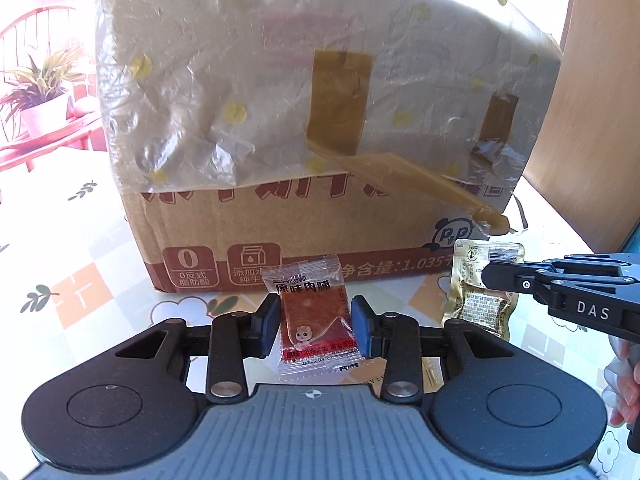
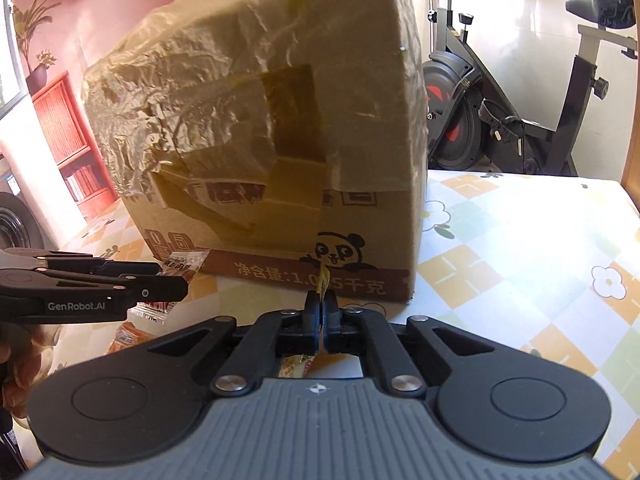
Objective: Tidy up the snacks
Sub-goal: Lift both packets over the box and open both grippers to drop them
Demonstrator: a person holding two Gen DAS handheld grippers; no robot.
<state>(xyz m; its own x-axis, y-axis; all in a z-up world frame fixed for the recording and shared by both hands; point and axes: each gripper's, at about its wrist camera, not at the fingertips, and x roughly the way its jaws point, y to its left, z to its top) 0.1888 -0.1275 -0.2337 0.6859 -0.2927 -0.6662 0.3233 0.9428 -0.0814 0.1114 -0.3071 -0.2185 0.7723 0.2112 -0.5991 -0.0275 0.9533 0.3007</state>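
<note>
Left tongs (image 1: pixel 315 326) sit nearest the lens, blue pads pinching the sides of a clear packet (image 1: pixel 313 318) with a red meat slice inside and black Chinese print across its top. Packet stands roughly upright between the pads, its lower edge hanging over the tongs' base and its top edge in front of the box.

Right tongs (image 2: pixel 321 312) are pressed together on a thin gold packet (image 1: pixel 482 288). In the right wrist view only a yellow sliver of it sticks up above the tips, with another bit showing below them. In the left wrist view the same tongs come in from the right edge, clamped across the gold packet, which hangs flat with fine print facing the lens. A hand (image 1: pixel 624 380) behind them shows at the frame edge.

Both packets are off the desk (image 2: pixel 520 248), just in front of the box (image 1: pixel 320 120) and side by side, gold one to the right of the red one.

Box is brown cardboard, upper part wrapped in crinkled clear film with yellow dots, brown tape patches on the front, a tape strip peeling loose. A panda logo and a dark red printed band run along its bottom. It stands on the desk's floral checked cloth.

More snack wrappers (image 2: pixel 132 336) lie on the desk below the left tongs, partly hidden.
</note>
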